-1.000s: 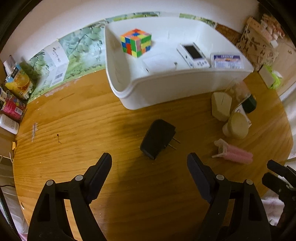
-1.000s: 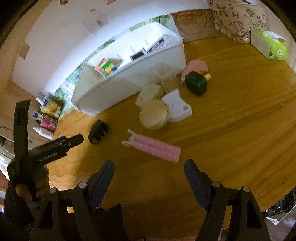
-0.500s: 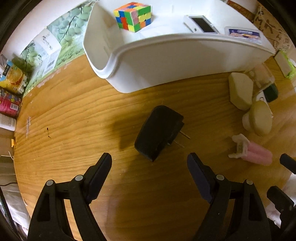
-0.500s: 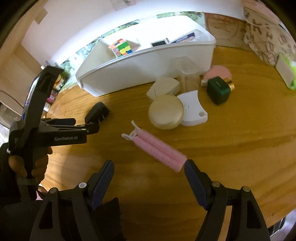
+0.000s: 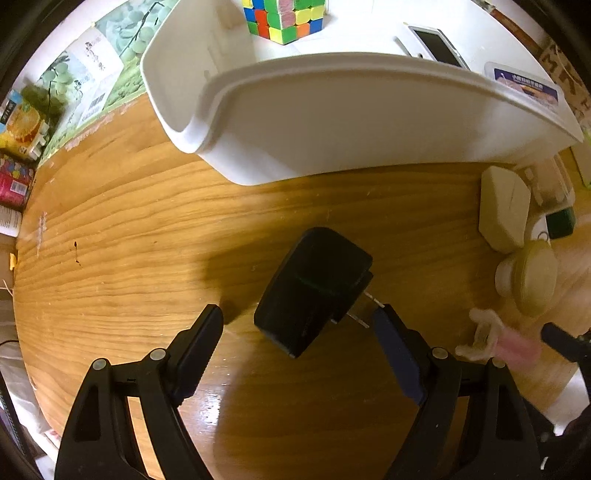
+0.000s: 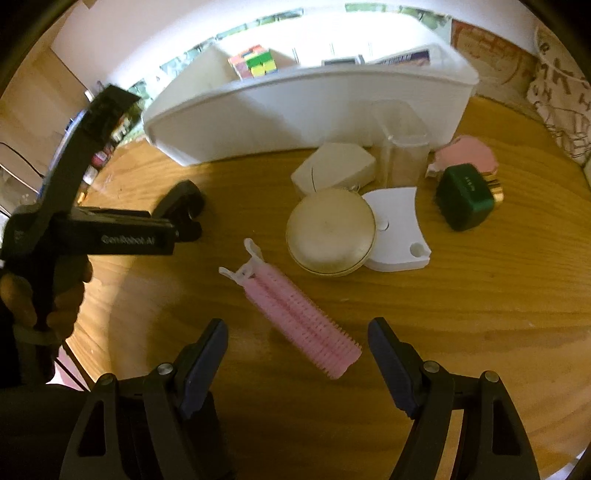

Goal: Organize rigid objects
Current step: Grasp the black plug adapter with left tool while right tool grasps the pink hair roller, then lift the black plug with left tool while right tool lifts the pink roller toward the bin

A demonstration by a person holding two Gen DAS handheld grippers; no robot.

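Note:
A black plug adapter [image 5: 314,288] lies on the wooden table [image 5: 129,240], its near end between the fingers of my open left gripper [image 5: 297,334]. In the right wrist view the adapter [image 6: 183,206] is partly hidden by the left gripper [image 6: 110,236]. A pink hair roller clip [image 6: 295,314] lies just ahead of my open right gripper [image 6: 297,341]. The white bin [image 5: 332,122] behind holds a colour cube [image 5: 284,18], a white handheld device [image 5: 436,44] and a card box [image 5: 524,85].
A round cream compact [image 6: 330,232], a cream angular case [image 6: 332,168], a white curved holder [image 6: 399,232], a clear box [image 6: 400,147], a green bottle [image 6: 465,195] and a pink compact [image 6: 465,155] sit to the right. Snack packs [image 5: 18,122] stand far left.
My left gripper has moved forward and down until the black adapter is between its fingers. My right gripper has closed in on the pink roller clip. Both stay open.

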